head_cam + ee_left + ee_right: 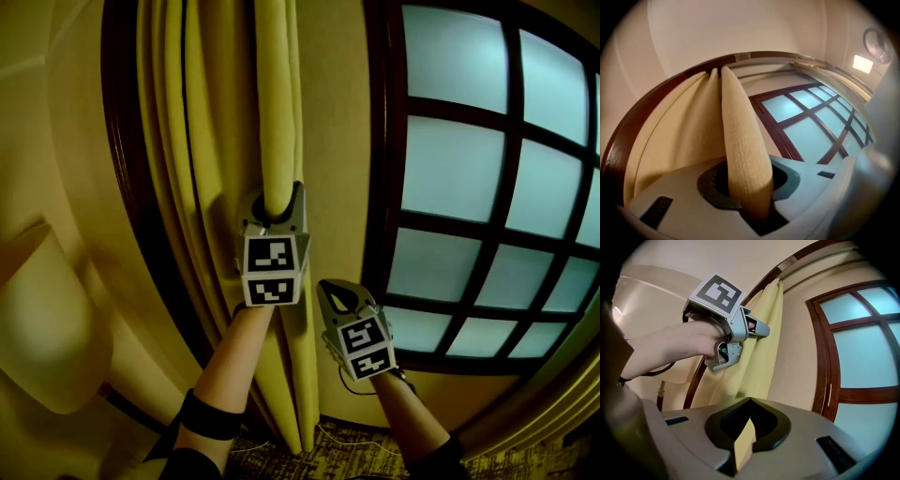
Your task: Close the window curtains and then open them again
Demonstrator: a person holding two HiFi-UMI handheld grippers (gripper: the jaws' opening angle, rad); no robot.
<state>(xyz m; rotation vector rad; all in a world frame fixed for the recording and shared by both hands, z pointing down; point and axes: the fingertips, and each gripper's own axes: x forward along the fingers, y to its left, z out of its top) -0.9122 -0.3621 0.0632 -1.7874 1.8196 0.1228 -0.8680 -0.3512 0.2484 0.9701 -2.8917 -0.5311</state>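
Note:
A yellow curtain (225, 141) hangs gathered in folds at the left of the window (487, 187). My left gripper (275, 208) is raised and tilted upward, and it is shut on one thick fold of the curtain (740, 140), which runs up from between the jaws. My right gripper (330, 291) sits lower and to the right, shut on a thin edge of the curtain (743, 446). In the right gripper view the left gripper (759, 326) shows above, held by a hand against the curtain (764, 333).
The dark wooden window frame (382, 187) holds several frosted panes. A strip of bare wall (333, 112) lies between curtain and frame. A pale lampshade (47, 328) stands at the left. Patterned carpet (309, 459) shows below, and a ceiling light (862, 63) above.

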